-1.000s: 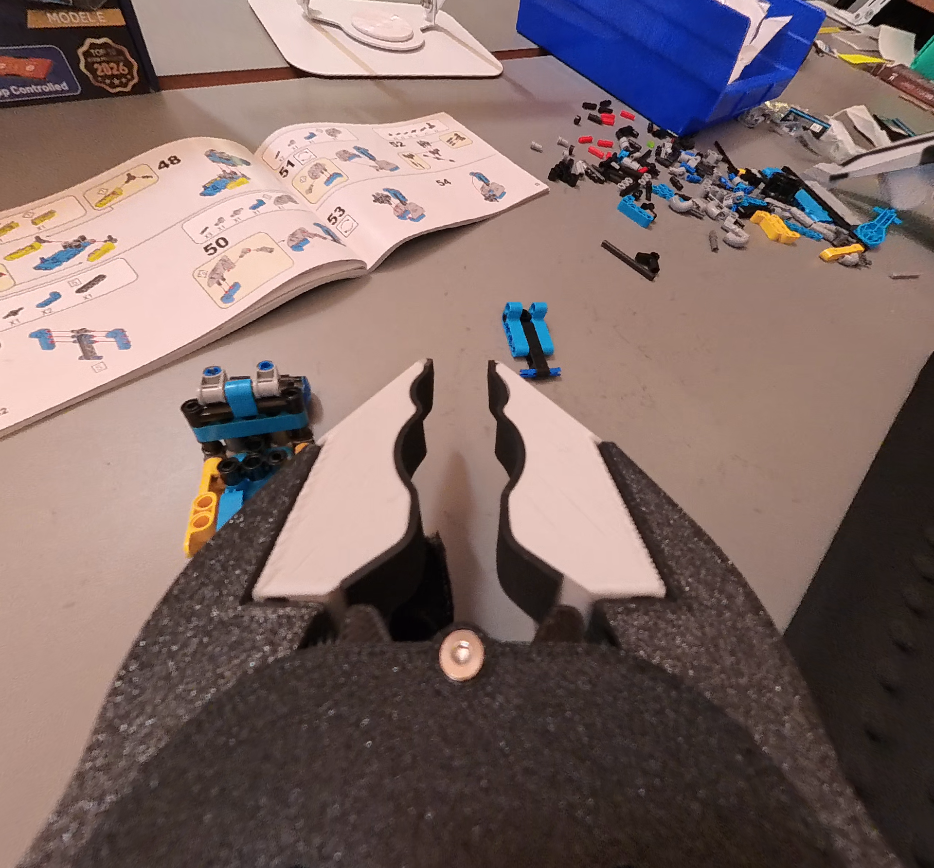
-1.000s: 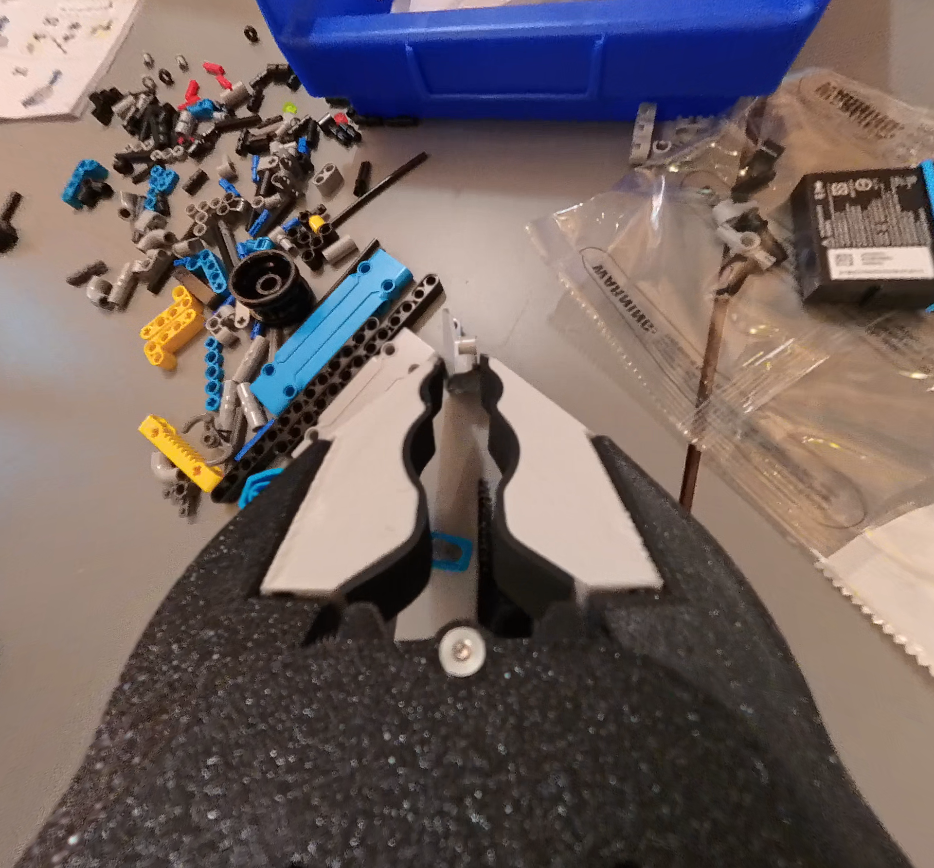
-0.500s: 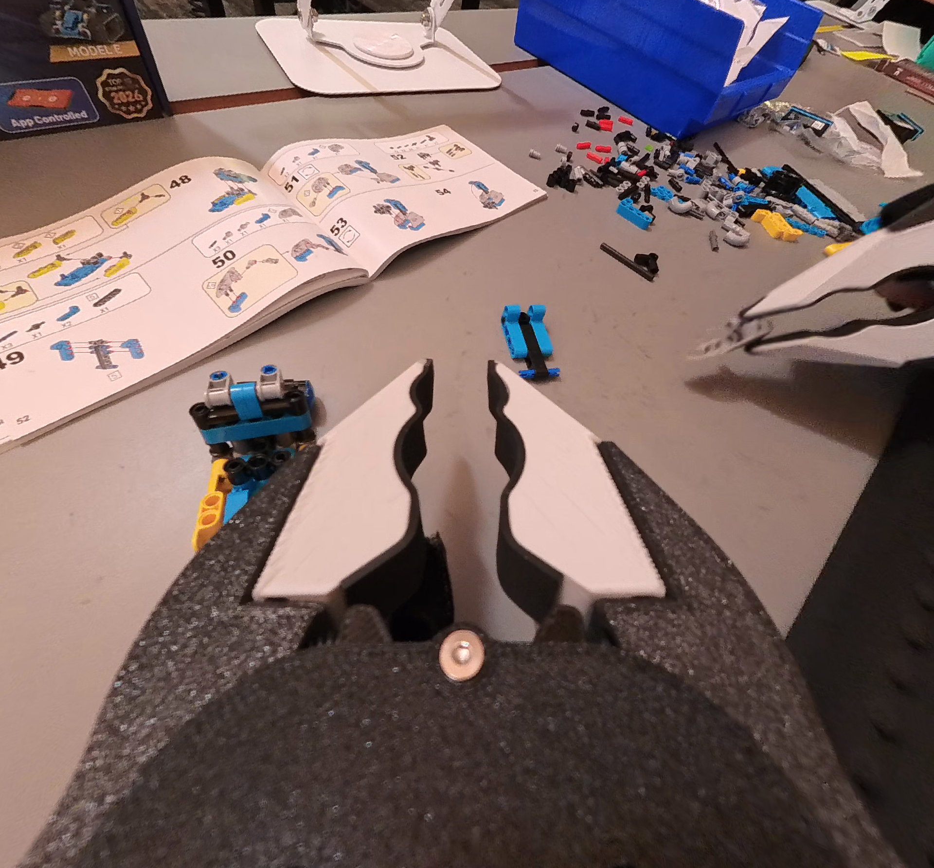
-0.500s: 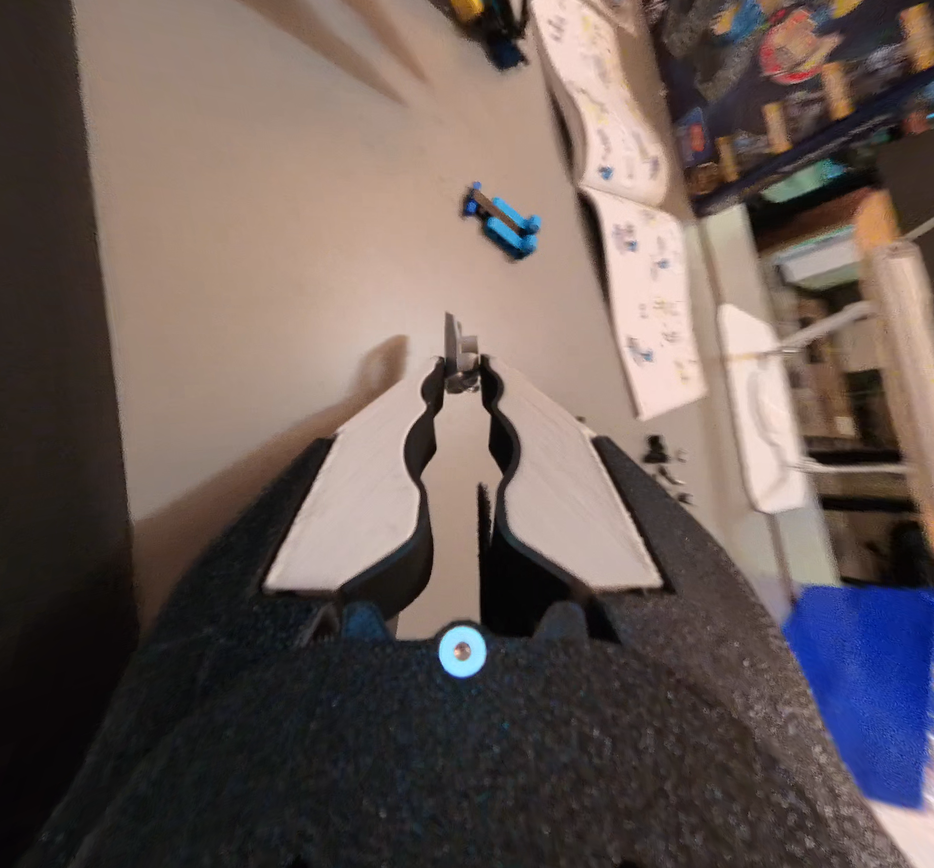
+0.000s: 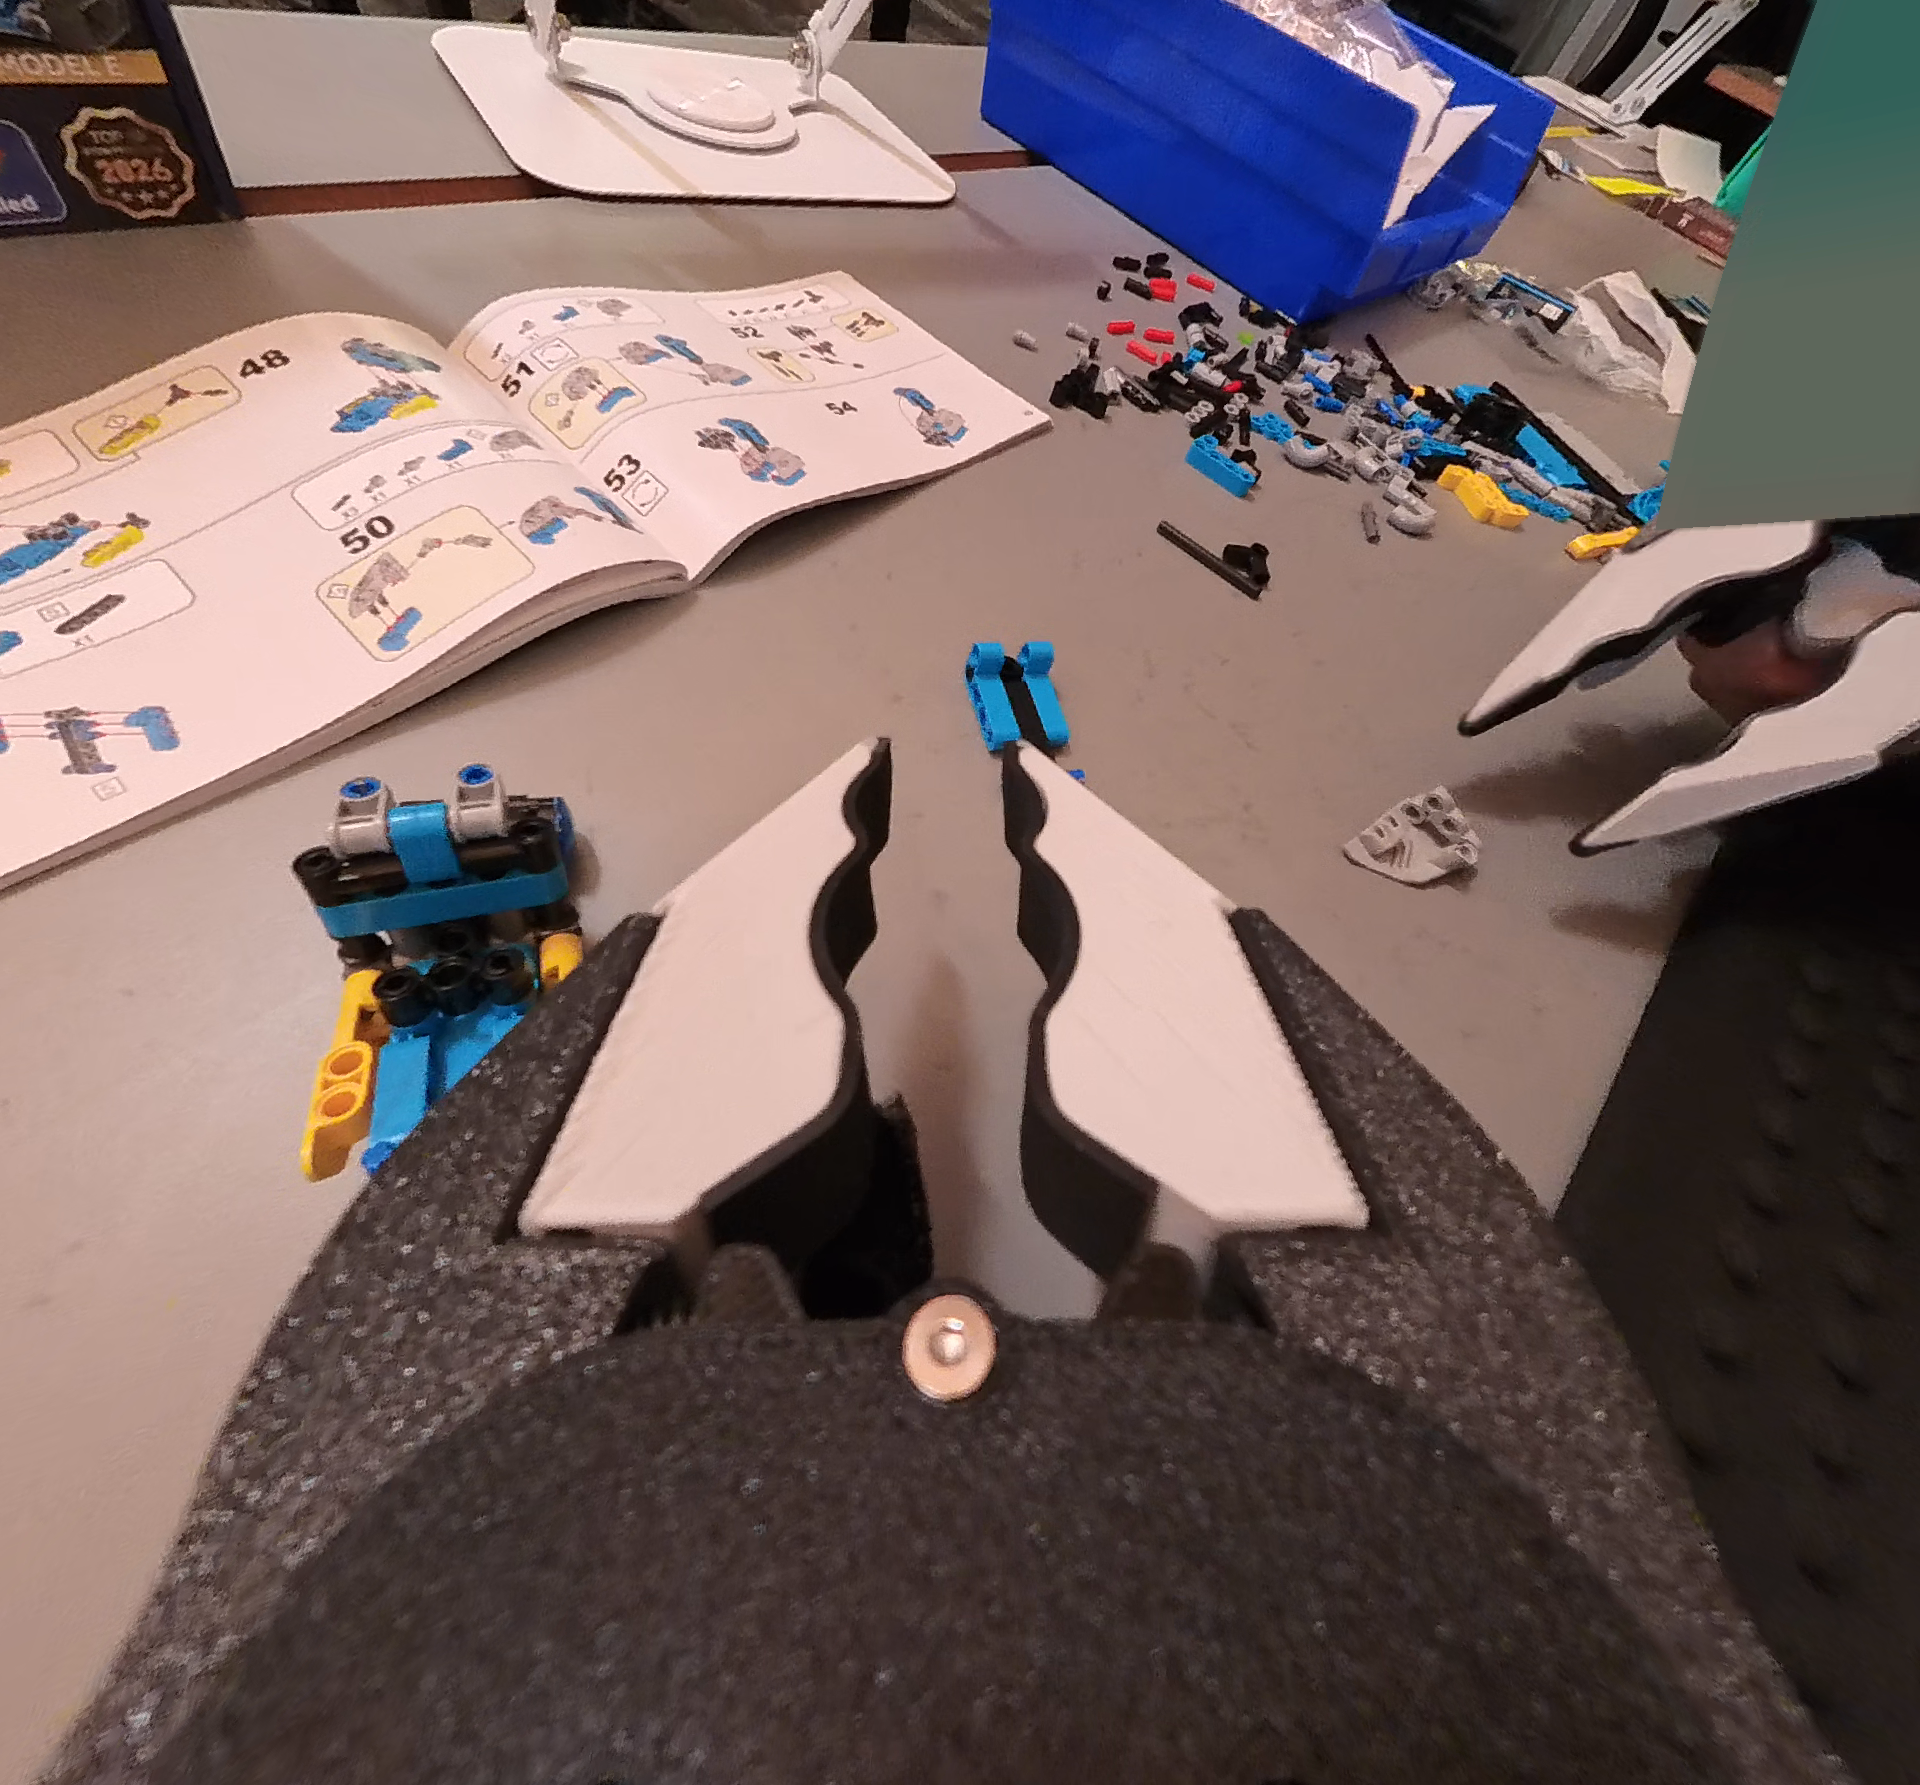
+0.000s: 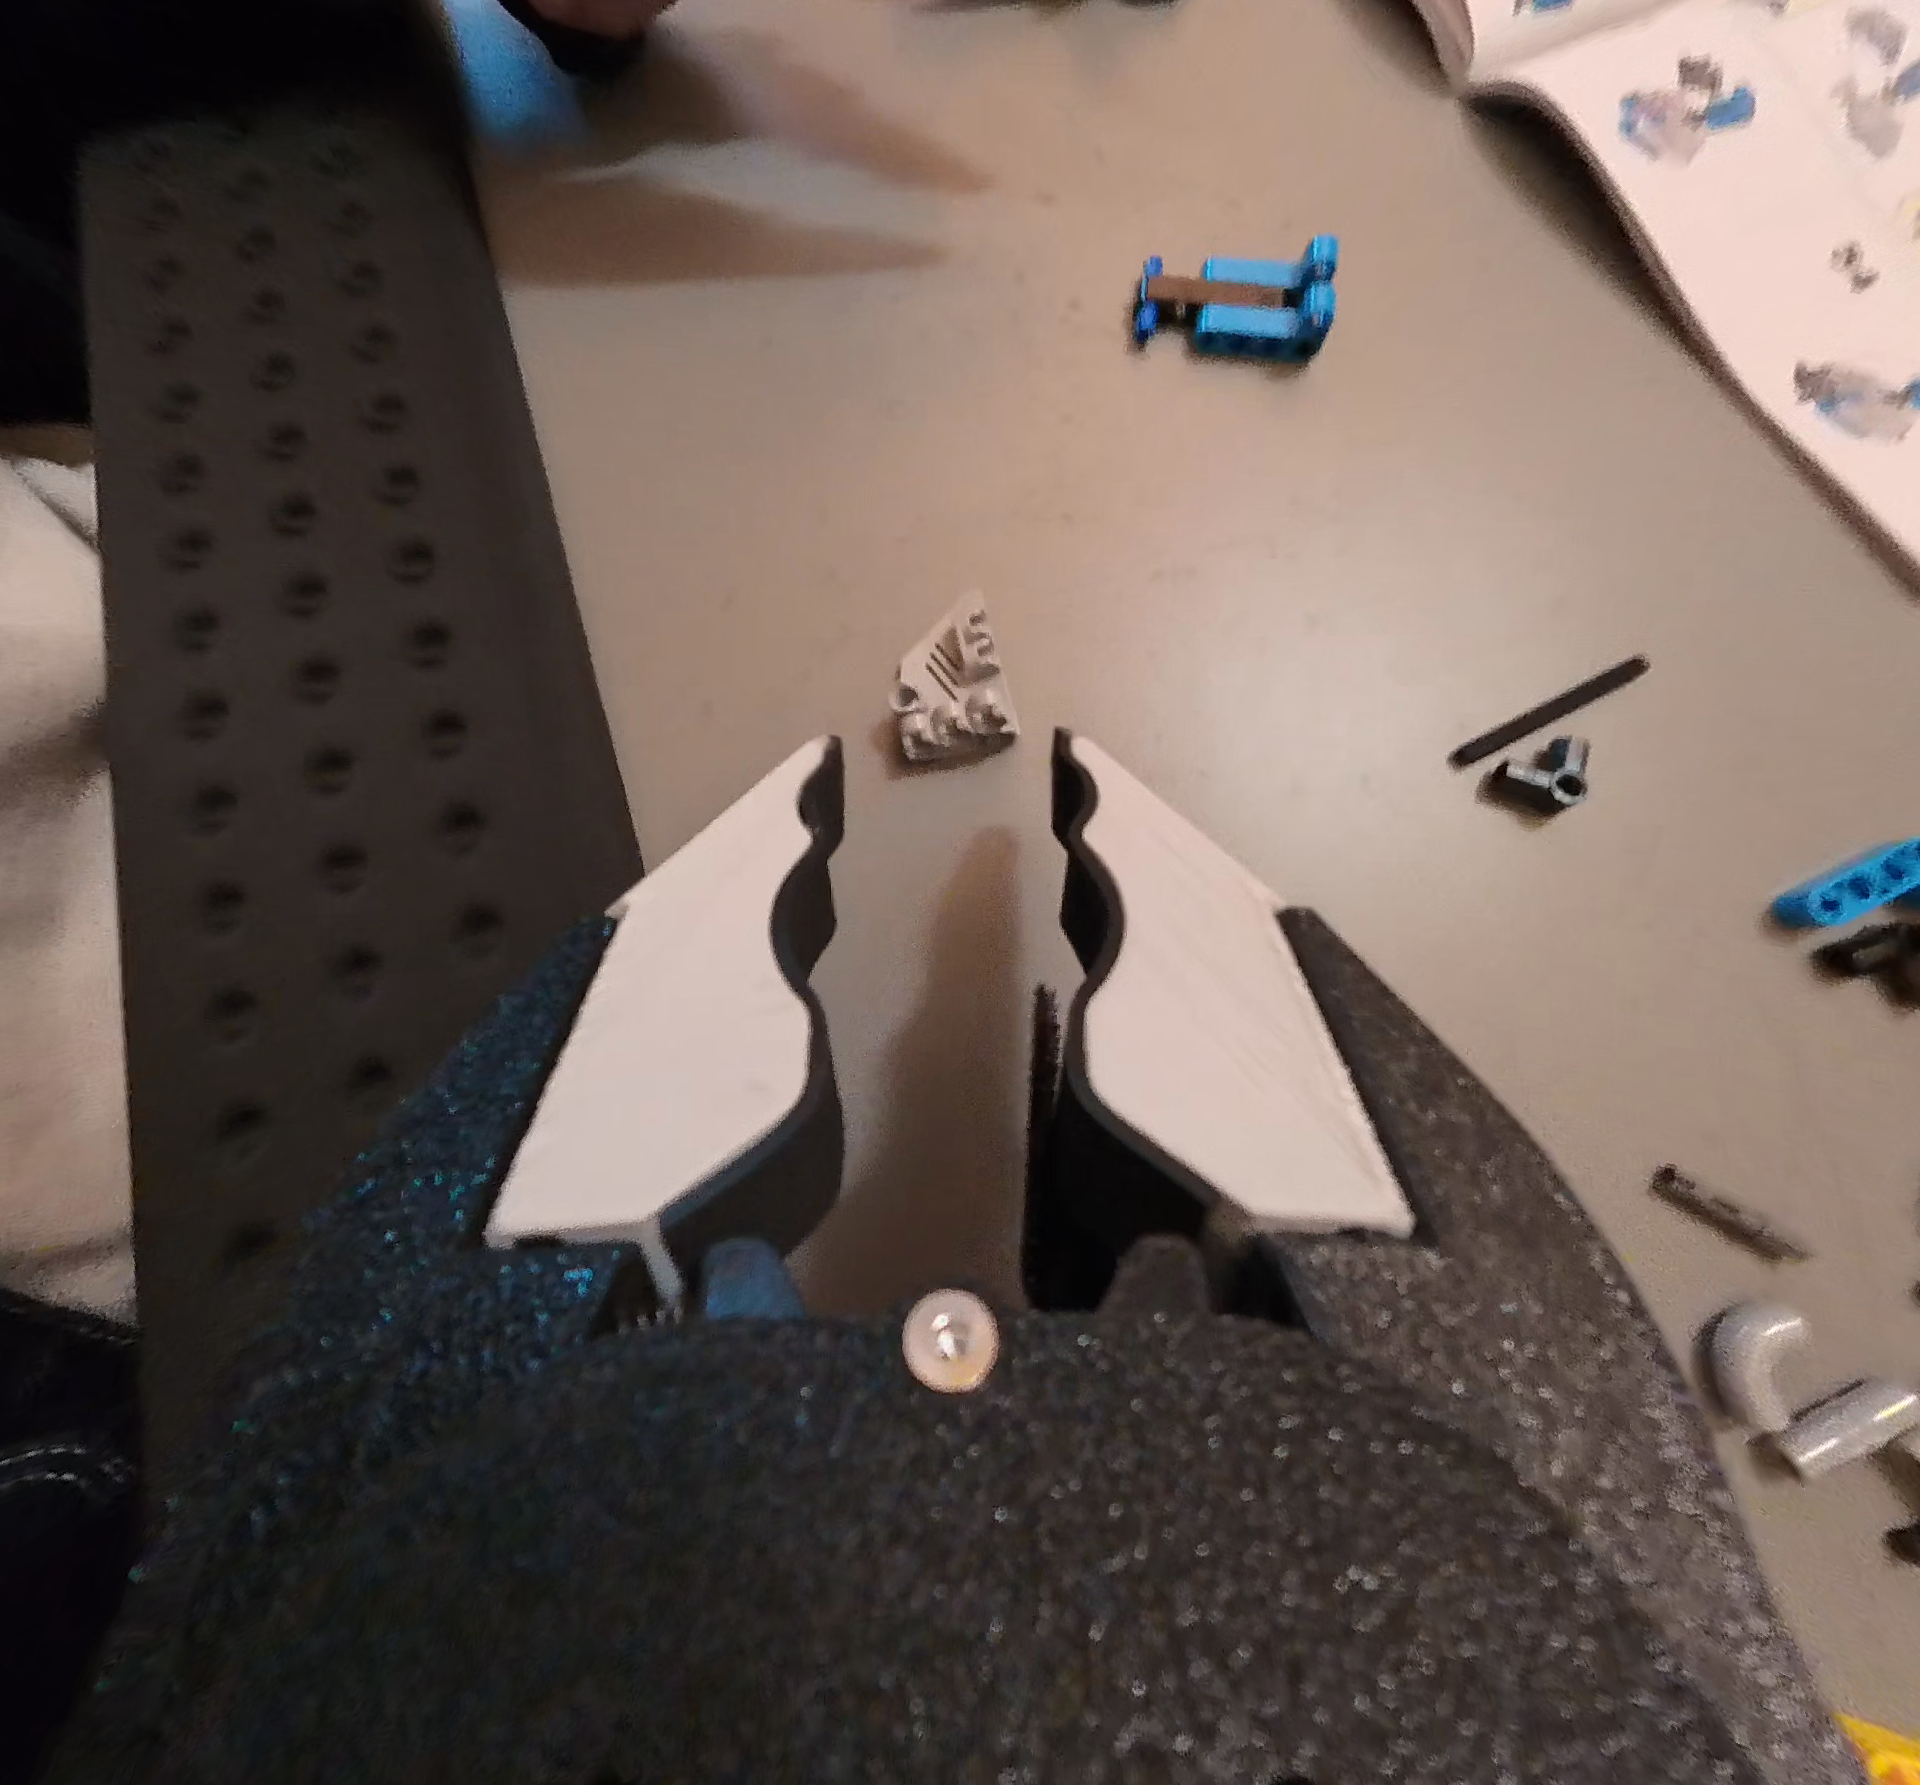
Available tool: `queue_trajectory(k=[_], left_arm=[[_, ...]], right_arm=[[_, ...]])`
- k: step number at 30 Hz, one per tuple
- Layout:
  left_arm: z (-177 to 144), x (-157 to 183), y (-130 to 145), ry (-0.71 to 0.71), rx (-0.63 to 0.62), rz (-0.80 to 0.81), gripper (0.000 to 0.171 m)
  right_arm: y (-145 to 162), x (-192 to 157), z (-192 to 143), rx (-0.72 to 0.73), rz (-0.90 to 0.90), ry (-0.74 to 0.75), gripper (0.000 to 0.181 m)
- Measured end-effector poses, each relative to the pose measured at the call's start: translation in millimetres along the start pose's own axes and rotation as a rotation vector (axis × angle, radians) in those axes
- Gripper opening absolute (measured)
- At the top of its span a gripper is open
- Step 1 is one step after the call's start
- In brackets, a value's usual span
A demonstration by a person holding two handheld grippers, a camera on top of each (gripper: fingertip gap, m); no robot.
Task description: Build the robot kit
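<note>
Lying flat on the grey table, a small grey angled piece sits just ahead of the right gripper, whose jaws stand wide apart and hold nothing. The piece is free of both fingers — close to the tips, touching neither. In the left wrist view the same grey piece shows between the two grippers, with the right gripper open above and beside it.

The left gripper hovers over the table with a narrow gap between its jaws, and that gap is empty. Just beside its left finger stands a partly built assembly of blue, black, yellow and grey parts. Ahead of its tips lies a small blue and black sub-assembly, apart from the fingers; the right wrist view shows it too, well beyond the grey piece.

An open instruction booklet lies to the left of the work area. Farther off, a scatter of loose parts spreads in front of a blue bin that holds plastic bags. A black axle with a small connector lies apart from that pile.

As a judgement from how things lie: one larger block and one small block are put together, the grey piece is set out on its own and joined to nothing, and most parts remain loose — so the build looks far from finished.
</note>
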State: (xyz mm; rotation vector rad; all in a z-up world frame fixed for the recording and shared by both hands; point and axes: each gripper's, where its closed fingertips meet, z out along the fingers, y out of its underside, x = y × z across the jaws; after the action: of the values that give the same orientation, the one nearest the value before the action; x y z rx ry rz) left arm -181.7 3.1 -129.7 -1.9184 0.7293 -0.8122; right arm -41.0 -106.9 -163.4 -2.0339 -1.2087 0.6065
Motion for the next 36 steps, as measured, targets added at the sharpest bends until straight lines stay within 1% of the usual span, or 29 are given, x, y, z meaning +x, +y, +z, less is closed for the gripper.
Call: queue_trajectory(k=[2, 5, 9, 14, 16, 17, 20, 23, 26, 27, 28, 30, 31, 32, 33, 35, 36], left_arm=[[1, -1, 1, 0.002, -0.004, -0.013, 0.021], [1, -2, 1, 0.002, -0.004, -0.023, 0.021], [0, -2, 1, 0.004, -0.003, -0.027, 0.021], [-1, -2, 1, 0.005, 0.0, -0.028, 0.021], [-1, -1, 0, 0.008, 0.002, -0.03, 0.021], [-1, -1, 0, 0.009, 0.003, -0.029, 0.021], [-2, 0, 0, 0.01, 0.003, -0.02, 0.021], [-2, 1, 1, 0.01, 0.002, -0.016, 0.021], [-2, 2, 1, 0.01, 0.003, -0.015, 0.021], [-3, 2, 1, 0.01, 0.004, -0.014, 0.021], [-3, 2, 1, 0.011, 0.006, -0.013, 0.021], [-2, 2, 1, 0.01, 0.003, -0.012, 0.021], [-2, 2, 1, 0.01, 0.001, -0.014, 0.021], [-2, 1, 1, 0.009, 0.0, -0.018, 0.021], [-2, 0, 1, 0.009, -0.001, -0.023, 0.021], [-1, -1, 1, 0.01, -0.001, -0.034, 0.021], [-1, -1, 1, 0.009, -0.001, -0.038, 0.021]], right_arm=[[4, 3, 2, -0.015, 0.025, -0.001, 0.042], [0, -1, 6, -0.003, 0.035, -0.043, 0.043], [4, -2, 18, -0.042, -0.007, -0.049, 0.043], [8, -4, 26, -0.072, -0.015, -0.049, 0.04], [10, -5, 25, -0.081, -0.014, -0.047, 0.038], [10, -8, 24, -0.084, -0.017, -0.06, 0.032], [7, -15, 22, -0.078, -0.036, -0.069, 0.031], [4, -16, 23, -0.08, -0.058, -0.05, 0.031], [3, -10, 27, -0.084, -0.084, 0.002, 0.033], [4, -11, 29, -0.085, -0.084, -0.002, 0.032], [3, -12, 30, -0.085, -0.084, -0.009, 0.025], [-2, -8, 28, -0.069, -0.089, 0.019, 0.024], [-4, -1, 23, -0.059, -0.096, 0.06, 0.024], [-4, 12, 12, -0.049, -0.103, 0.133, 0.024], [-3, 26, -3, -0.037, -0.103, 0.203, 0.024], [16, 71, -51, -0.06, -0.063, 0.406, 0.024], [35, 97, -83, -0.095, -0.02, 0.516, 0.024]])
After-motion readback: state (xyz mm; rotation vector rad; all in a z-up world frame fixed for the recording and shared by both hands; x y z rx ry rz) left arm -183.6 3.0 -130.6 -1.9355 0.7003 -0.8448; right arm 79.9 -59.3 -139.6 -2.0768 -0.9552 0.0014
